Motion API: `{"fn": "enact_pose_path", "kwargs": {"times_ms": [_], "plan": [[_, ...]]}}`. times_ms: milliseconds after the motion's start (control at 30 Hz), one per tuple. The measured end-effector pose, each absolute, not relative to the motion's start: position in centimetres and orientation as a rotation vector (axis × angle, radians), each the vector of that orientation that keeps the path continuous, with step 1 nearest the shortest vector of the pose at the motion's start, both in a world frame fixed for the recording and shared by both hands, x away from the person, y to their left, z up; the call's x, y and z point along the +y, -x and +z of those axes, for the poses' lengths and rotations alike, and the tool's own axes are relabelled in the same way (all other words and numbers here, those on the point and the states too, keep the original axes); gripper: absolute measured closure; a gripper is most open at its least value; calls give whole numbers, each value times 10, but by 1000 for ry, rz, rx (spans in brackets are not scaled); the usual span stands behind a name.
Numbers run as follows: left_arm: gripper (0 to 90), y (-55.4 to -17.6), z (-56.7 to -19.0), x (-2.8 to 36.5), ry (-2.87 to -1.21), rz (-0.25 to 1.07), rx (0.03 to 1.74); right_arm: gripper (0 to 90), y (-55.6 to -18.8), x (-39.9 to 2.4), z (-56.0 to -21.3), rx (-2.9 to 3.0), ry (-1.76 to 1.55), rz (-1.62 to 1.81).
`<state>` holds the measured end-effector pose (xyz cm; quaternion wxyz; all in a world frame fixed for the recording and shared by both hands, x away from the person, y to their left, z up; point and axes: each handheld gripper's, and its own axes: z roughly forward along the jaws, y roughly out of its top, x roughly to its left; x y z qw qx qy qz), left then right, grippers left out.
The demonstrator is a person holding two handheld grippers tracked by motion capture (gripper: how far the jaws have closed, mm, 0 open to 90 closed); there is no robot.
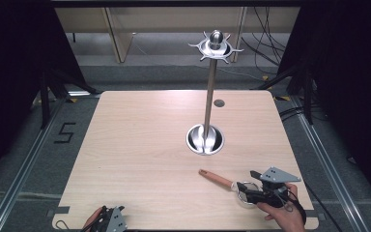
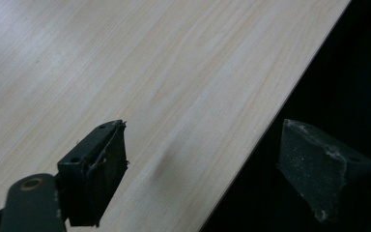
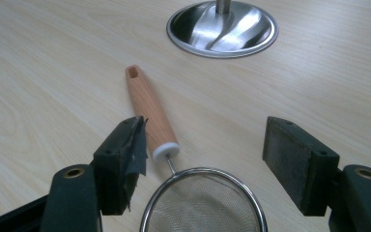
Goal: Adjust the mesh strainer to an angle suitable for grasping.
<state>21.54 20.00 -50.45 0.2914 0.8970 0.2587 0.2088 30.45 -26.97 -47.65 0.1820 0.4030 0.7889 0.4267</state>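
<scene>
Between the spread jaws of the right hand-held gripper [image 3: 212, 164] lies the strainer [image 3: 174, 154], unclamped, on the table [image 3: 53, 72].

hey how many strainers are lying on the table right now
1. The strainer lies on the table's near right part, wooden handle pointing toward the metal stand, mesh bowl between the open jaws of the right tool. None hangs on the stand.

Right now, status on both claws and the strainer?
Right claw open, straddling strainer rim, no grip. Left claw open at table edge. Nothing in the way.
</scene>
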Motion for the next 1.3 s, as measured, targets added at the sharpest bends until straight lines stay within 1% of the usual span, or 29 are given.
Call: {"fn": "enact_pose_path", "kwargs": {"times_ms": [500,933,967,1000,1167,1200,1300], "plan": [[169,-216,-505,200,-2380,556,692,328,-306,-265,-476,2273,-1144,1175],[168,-217,-505,200,-2394,550,697,332,-313,-249,-473,2366,-1005,1076],[168,-217,-506,201,-2392,552,698,332,-312,-246,-471,2387,-1042,1070],[168,-217,-506,201,-2393,552,697,332,-315,-247,-471,2384,-995,1058],[168,-217,-506,201,-2393,553,698,344,-321,-244,-467,2422,-964,1022],[168,-217,-505,201,-2392,553,697,373,-324,-240,-465,2435,-959,1009],[168,-217,-506,201,-2395,561,703,384,-329,-235,-463,2489,-952,978]]}}
